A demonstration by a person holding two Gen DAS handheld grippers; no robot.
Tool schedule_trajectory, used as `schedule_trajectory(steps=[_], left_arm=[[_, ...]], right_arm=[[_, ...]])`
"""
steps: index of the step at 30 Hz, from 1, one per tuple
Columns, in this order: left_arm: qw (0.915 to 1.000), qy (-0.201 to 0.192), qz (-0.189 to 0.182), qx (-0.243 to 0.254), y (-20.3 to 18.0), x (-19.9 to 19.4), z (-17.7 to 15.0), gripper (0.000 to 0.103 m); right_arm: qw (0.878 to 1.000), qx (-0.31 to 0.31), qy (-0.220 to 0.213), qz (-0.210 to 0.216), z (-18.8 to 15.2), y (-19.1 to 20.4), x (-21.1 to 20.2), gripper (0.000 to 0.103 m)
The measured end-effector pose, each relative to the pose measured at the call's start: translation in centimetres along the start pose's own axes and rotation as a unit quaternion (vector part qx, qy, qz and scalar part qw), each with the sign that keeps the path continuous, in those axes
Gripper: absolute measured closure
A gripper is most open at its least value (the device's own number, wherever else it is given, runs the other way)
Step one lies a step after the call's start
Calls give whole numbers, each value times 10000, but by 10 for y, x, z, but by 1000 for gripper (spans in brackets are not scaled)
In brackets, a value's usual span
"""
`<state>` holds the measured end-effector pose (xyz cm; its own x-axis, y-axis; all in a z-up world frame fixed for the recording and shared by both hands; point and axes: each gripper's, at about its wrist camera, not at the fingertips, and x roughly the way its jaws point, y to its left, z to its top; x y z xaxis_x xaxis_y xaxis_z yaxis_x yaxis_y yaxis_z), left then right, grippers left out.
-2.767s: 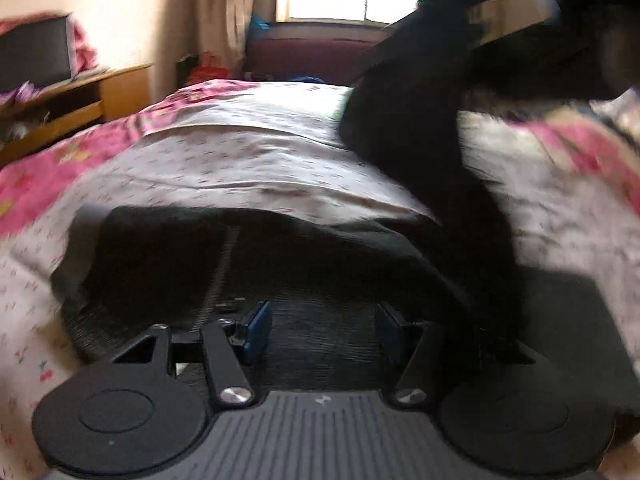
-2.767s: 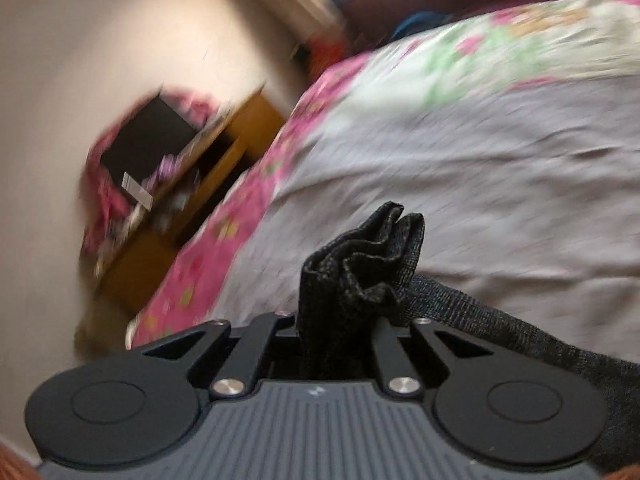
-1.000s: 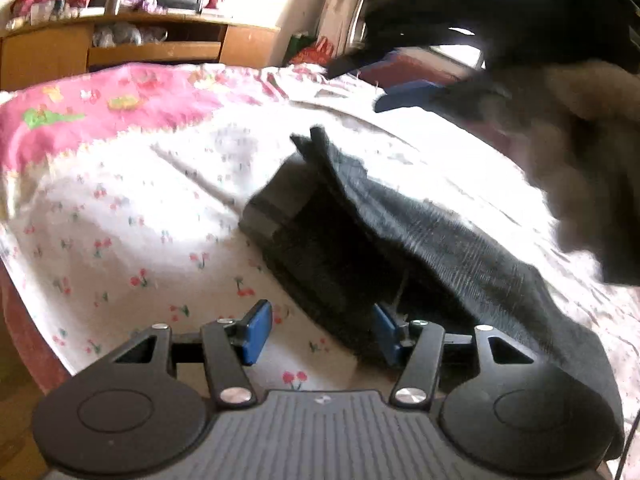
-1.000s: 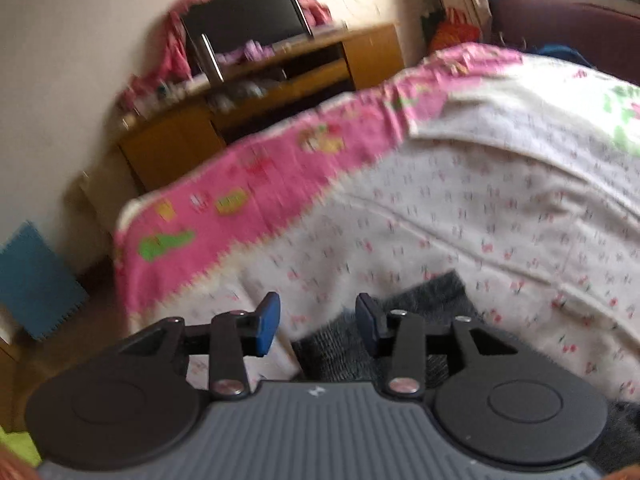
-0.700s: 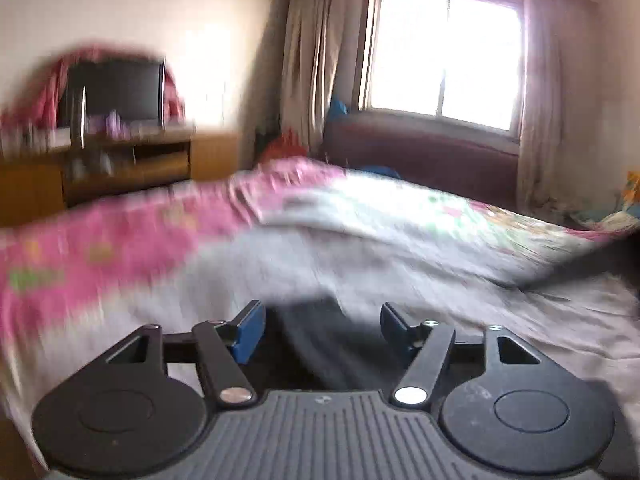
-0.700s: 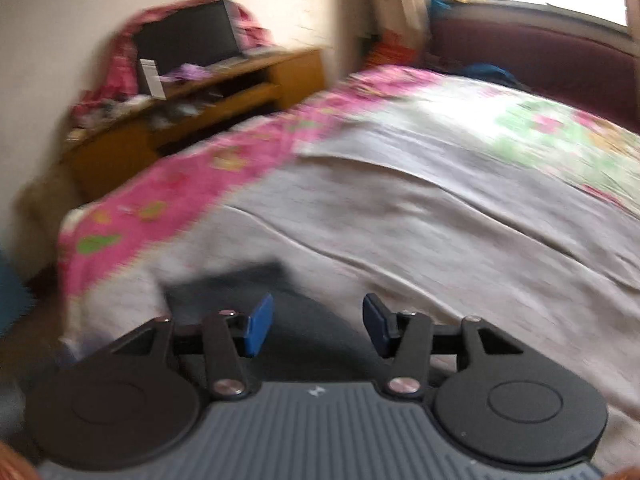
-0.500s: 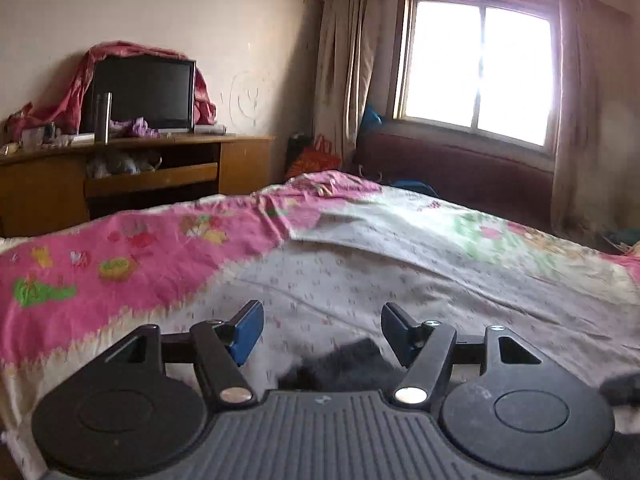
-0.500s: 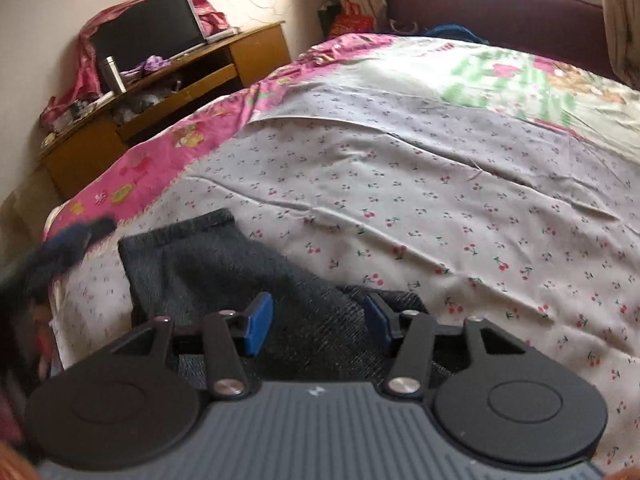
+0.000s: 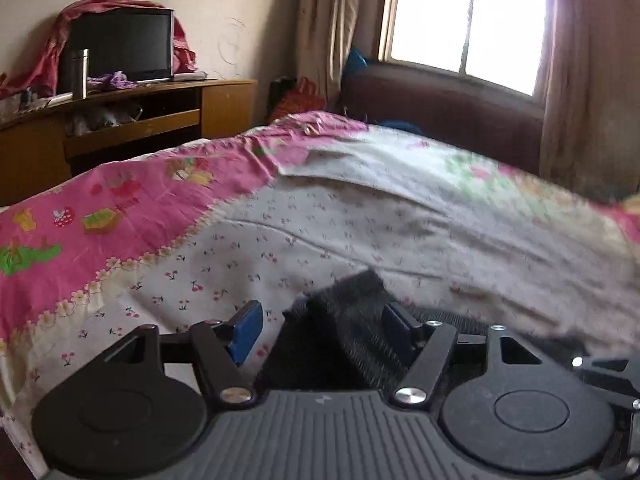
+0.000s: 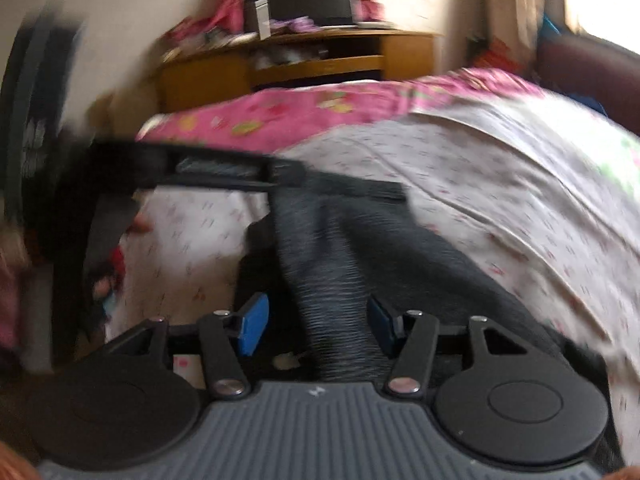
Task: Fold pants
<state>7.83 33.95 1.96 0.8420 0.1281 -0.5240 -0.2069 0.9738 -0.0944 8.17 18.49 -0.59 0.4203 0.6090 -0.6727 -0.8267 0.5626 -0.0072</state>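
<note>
Now both grippers over pants (image 9: 340, 336)

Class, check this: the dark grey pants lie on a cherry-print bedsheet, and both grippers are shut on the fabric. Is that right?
Not quite. The pants do lie on the cherry-print bedsheet, but both wrist views show the left gripper and right gripper open, fabric lying between their fingers.

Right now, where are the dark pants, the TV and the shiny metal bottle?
dark grey knit pants (image 9: 344, 320), left wrist view, raised fold.
black flat-screen TV (image 9: 120, 46), left wrist view, screen middle.
shiny metal bottle (image 9: 80, 74), left wrist view, its body.
</note>
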Motion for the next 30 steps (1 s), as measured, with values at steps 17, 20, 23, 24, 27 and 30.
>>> schedule_trajectory(steps=[17, 20, 23, 24, 27, 30], left_arm=[[9921, 28, -175, -1244, 27, -5, -22, 71], [9902, 160, -77, -1385, 31, -2, -32, 71], [9889, 239, -26, -1466, 32, 0, -40, 71], [9890, 234, -6, -1459, 32, -1, -41, 71], [9923, -53, -17, -1236, 25, -18, -39, 71], [9950, -80, 122, -991, 18, -24, -37, 71]], right_arm=[[9986, -379, -30, -368, 0, 13, 2, 95], [9992, -305, 145, -235, -7, 15, 14, 95], [9988, -393, 244, -159, -18, 20, 21, 95], [9985, -453, 246, -160, -20, 19, 23, 95], [9997, -176, 183, 2, -18, 12, 13, 95], [9998, -197, 80, 54, -18, 11, 7, 95]])
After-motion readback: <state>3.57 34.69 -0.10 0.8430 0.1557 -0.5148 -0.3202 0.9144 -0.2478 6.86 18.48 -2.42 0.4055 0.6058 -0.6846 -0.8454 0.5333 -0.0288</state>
